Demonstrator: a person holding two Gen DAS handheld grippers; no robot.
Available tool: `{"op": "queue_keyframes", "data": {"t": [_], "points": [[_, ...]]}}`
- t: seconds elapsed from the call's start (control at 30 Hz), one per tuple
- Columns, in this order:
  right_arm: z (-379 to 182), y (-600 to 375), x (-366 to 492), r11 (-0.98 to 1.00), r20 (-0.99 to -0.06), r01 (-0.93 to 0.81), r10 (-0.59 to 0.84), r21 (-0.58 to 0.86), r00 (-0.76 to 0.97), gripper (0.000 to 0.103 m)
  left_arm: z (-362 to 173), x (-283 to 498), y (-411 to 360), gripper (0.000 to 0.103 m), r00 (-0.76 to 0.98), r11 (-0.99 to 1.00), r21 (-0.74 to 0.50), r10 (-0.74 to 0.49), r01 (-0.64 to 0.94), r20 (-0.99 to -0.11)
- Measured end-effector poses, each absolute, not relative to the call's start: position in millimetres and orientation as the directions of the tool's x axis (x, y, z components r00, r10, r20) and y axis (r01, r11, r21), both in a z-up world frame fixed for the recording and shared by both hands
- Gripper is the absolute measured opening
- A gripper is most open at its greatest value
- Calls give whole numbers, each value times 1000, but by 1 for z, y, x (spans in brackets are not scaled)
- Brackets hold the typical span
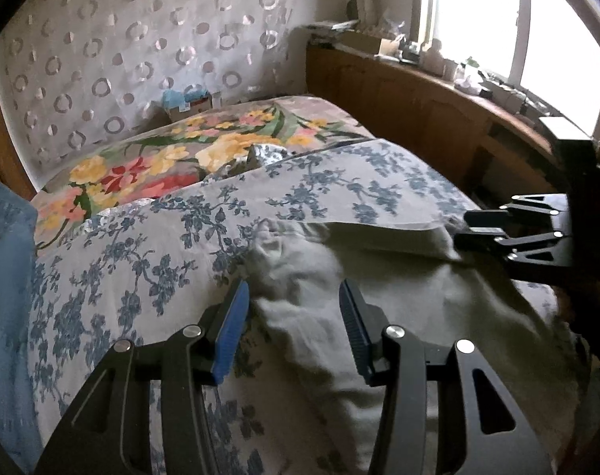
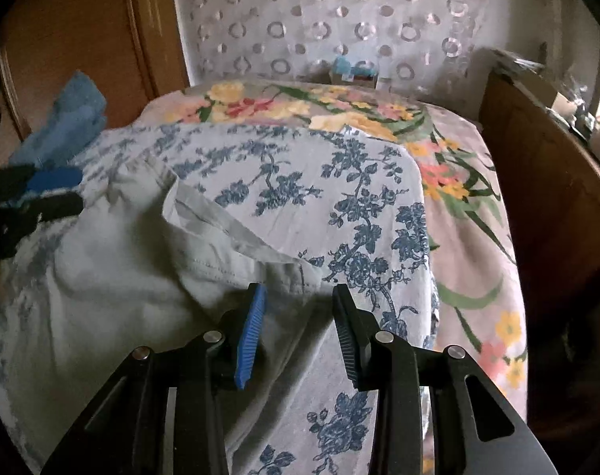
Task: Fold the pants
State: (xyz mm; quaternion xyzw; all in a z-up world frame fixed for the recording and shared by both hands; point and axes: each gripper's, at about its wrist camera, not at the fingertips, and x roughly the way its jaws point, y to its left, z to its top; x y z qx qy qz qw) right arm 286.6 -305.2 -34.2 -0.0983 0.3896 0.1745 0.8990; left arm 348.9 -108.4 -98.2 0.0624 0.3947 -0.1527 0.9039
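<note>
**On the bed: pants barely begun**

Across the blue-flowered sheet the pale pants lie rumpled; I judge nearly all folding remains. Left claw gapes wide, its jaws around bunched cloth, gripping nothing. Right claw likewise wide open over the pants' edge, empty.

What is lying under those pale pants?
The pants lie on a blue-flowered sheet, which overlaps a bright floral blanket. The sheet directly beneath the pants is hidden.
</note>
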Motion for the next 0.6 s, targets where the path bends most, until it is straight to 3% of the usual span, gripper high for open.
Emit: {"op": "queue_keyframes", "data": {"t": [0.03, 0.13, 0.23, 0.43, 0.53, 0.6], "points": [[-34, -305, 287, 916, -735, -398, 235, -52, 636, 37, -100, 352, -109, 49, 639, 946, -4, -222, 325, -736], [-32, -306, 293, 908, -726, -416, 254, -48, 639, 9, -106, 358, -110, 49, 628, 948, 10, -203, 319, -751], [-29, -317, 293, 941, -678, -332, 204, -62, 706, 4, -113, 363, -109, 49, 617, 955, 39, -158, 293, -771], [-35, -319, 296, 953, -680, -301, 196, -38, 706, 6, -120, 364, -103, 49, 610, 959, 23, -161, 282, -776], [-38, -315, 296, 959, -684, -272, 144, -83, 715, 21, -116, 361, -103, 49, 615, 957, 0, -187, 291, -766], [-38, -315, 297, 958, -683, -278, 158, -69, 713, 23, -112, 355, -103, 49, 621, 954, -19, -210, 300, -755]]}}
